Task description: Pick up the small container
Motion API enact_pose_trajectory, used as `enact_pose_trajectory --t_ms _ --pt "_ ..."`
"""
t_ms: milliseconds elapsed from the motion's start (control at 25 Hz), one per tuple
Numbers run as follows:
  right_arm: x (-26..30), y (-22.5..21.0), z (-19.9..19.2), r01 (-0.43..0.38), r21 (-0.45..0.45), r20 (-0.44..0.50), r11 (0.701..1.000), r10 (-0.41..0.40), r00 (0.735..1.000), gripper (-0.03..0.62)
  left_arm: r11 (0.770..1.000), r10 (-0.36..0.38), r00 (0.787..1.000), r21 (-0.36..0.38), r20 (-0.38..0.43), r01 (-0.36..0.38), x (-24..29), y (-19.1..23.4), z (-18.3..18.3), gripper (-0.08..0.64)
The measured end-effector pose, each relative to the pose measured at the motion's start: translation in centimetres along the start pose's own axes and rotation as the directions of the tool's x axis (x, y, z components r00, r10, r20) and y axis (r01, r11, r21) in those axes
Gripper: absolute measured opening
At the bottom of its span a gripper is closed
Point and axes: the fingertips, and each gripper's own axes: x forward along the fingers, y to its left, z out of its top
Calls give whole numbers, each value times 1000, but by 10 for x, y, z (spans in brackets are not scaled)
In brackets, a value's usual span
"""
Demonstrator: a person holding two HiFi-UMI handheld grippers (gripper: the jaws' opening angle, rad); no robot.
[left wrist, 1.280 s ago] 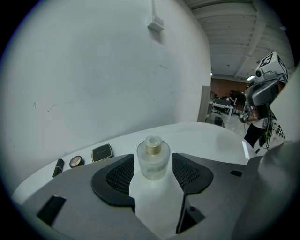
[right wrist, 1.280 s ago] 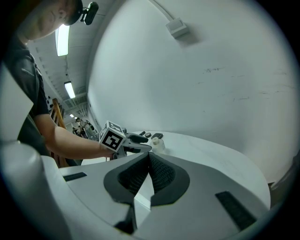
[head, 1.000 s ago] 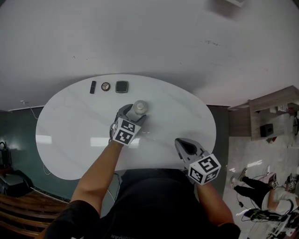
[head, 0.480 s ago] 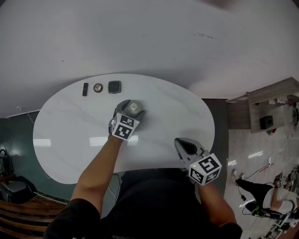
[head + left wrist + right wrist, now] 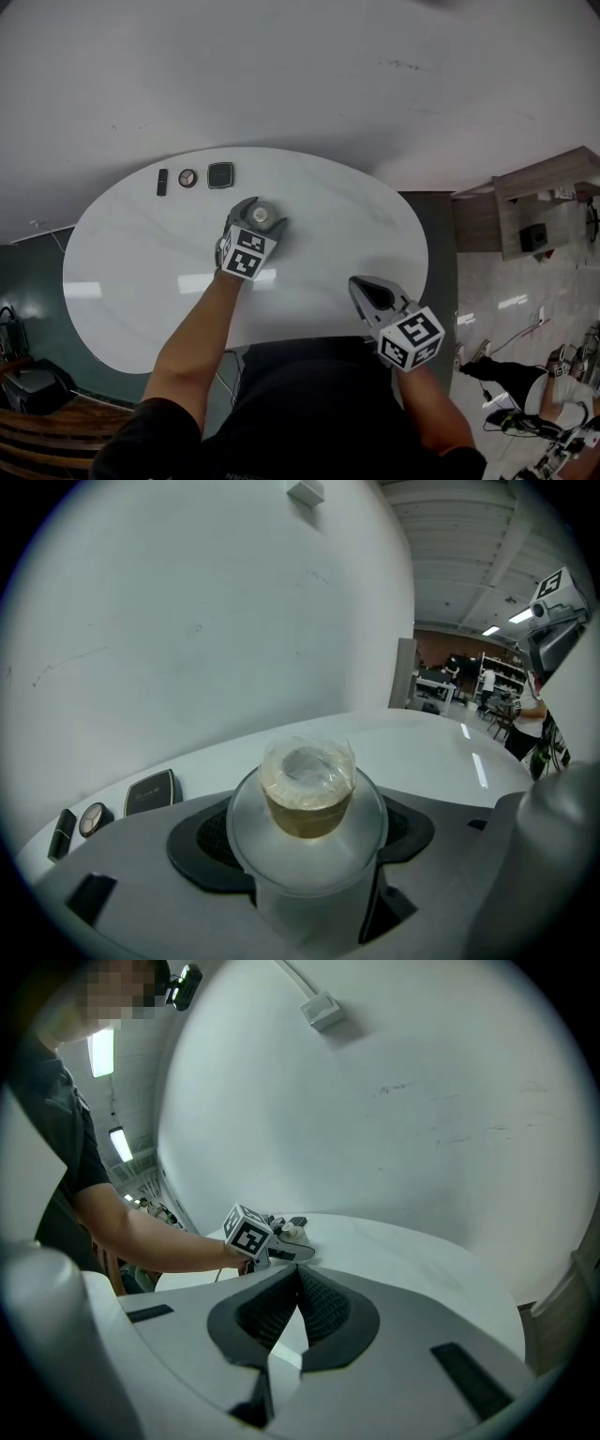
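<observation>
- Closest in, the person's dark-shirted torso fills the bottom of the head view. Both bare forearms reach out over the white oval table with a glossy, faintly veined top.
- The right gripper is over the table's near edge, on the right. In its own view the two black ribbed pads meet at their tips, so its jaws are closed with nothing between them.
- Farther in, near the middle of the table, the left gripper points forward and down, its marker cube toward the person.
- Its jaws stand wide apart and have just been opening, with the task's thing between them.
- That thing, the small round translucent plastic container, stands upright on the table top. It has a wider disc-like rim and a tan top under crinkled clear film.
- The dark pads flank the container's wall closely on both sides. Whether they touch it cannot be made out, and no squeeze shows.
- Well beyond it, three small things lie in a row at the table's far left rim, apart from one another. They are a slim black bar, a round brown-faced compact and a square black case.
- Behind the table rises a plain white wall.
</observation>
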Motion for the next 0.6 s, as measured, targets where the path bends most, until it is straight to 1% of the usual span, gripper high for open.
enact_pose_trajectory --t_ms 400,600 --pt "-4 -6 0 12 12 1 1000 -12 1000 -6 1000 -1 1000 -7 -13 1 8 0 -2 344" --pt "-10 -9 -6 26 20 -6 999 -26 1000 -6 1000 2 1000 -4 2 -2 9 0 0 342"
